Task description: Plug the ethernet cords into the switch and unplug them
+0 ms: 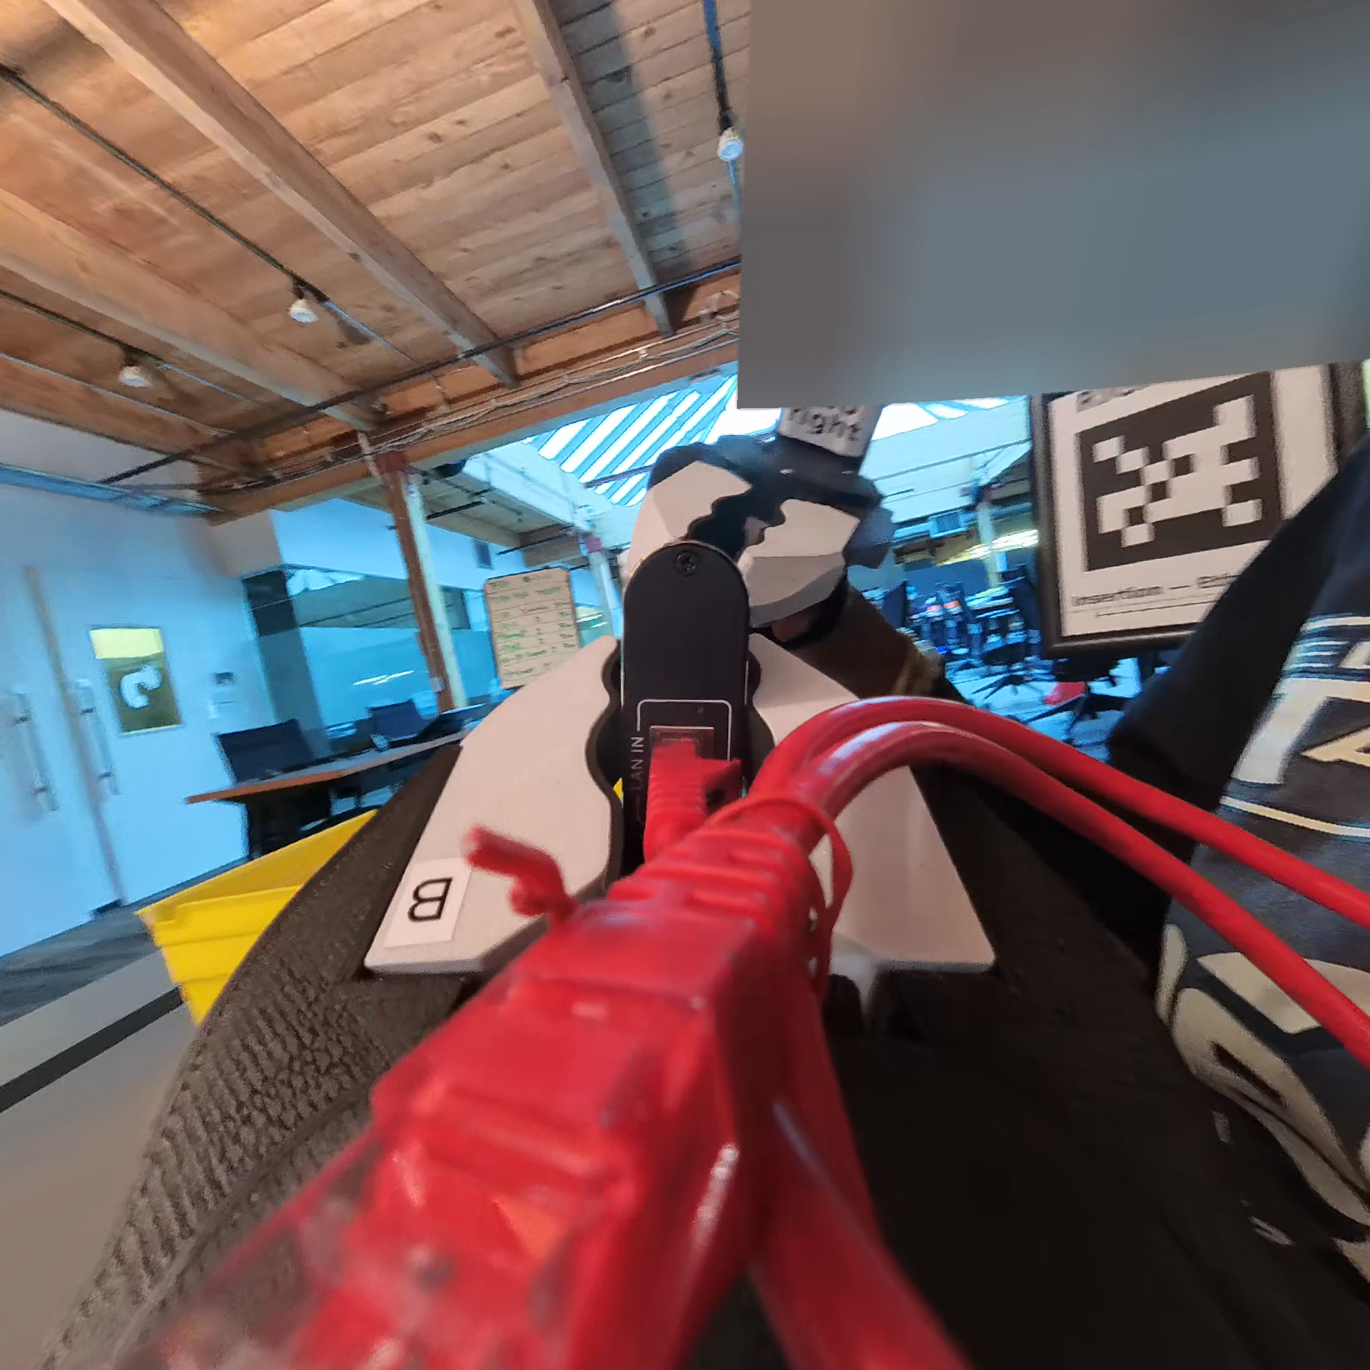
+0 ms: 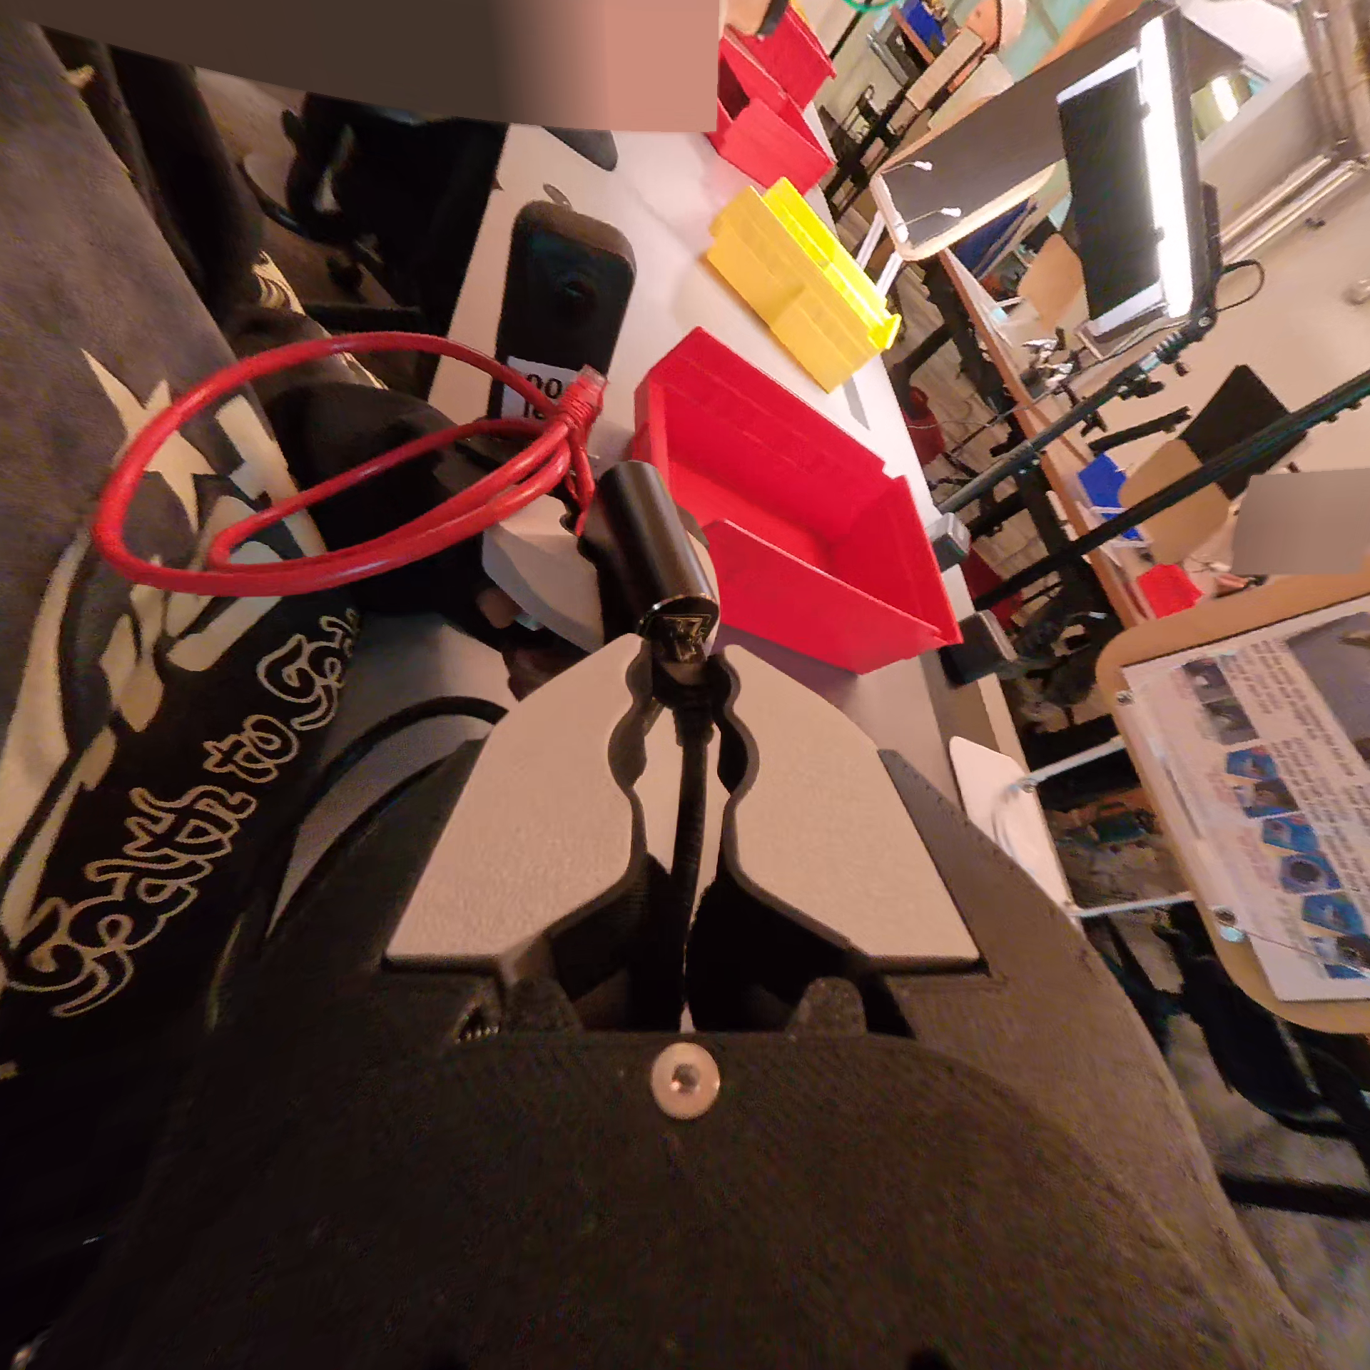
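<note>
Your left wrist view is cool, daylit; the near red plug (image 1: 563, 1156) is blurred. Your right view is warm, edges fisheye-bent.

red cable loops (image 1: 852, 801) crowding the switch (image 1: 682, 667) port; red bin (image 2: 801, 534) just beyond

Open-plan lab workspace: timber ceiling (image 1: 371, 185), parts bins (image 2: 801, 282), desks (image 2: 978, 311), monitor (image 2: 1127, 185).
</note>
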Demonstrator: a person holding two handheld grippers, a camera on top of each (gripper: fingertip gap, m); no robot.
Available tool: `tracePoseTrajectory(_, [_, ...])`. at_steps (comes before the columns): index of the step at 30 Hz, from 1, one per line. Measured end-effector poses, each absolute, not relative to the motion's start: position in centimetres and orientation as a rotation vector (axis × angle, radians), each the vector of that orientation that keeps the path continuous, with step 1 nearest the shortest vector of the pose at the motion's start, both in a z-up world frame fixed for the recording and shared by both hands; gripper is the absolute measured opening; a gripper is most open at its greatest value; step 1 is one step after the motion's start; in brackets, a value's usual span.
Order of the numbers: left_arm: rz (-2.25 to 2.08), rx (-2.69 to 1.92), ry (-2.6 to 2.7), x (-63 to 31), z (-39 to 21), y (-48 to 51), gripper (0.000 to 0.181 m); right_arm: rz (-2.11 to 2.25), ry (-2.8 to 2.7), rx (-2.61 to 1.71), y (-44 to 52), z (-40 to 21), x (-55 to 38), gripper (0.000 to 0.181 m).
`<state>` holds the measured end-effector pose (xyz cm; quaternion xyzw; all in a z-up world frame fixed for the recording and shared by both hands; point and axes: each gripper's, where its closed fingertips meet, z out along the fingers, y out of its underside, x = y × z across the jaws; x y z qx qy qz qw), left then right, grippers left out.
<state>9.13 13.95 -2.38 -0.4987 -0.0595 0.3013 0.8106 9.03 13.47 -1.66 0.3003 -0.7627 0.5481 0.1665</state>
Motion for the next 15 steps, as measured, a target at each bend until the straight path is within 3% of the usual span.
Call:
tracePoseTrajectory(1, [0.660,-1.067,-0.138,8.9,-2.4,13.8,0.026,1.550,-2.163,0.845,13.3,-1.6,8.8,0.014])
tracePoseTrajectory(10, [0.767,-1.035,-0.246,7.4,-2.1,12.4,0.026,1.454,-2.028,0.733,12.2,-1.0,7.1,0.014])
tracePoseTrajectory(11, [0.757,-1.026,-0.261,7.2,-2.0,12.2,0.026,1.448,-2.010,0.730,12.1,-0.9,7.1,0.013])
tracePoseTrajectory(12, [0.746,-1.022,-0.270,7.1,-2.0,12.1,0.026,1.453,-1.979,0.723,12.0,-0.6,7.0,0.000])
tracePoseTrajectory(15, [0.787,-1.085,-0.086,9.4,-2.3,14.0,0.027,1.220,-1.865,0.518,14.1,0.2,1.4,0.000])
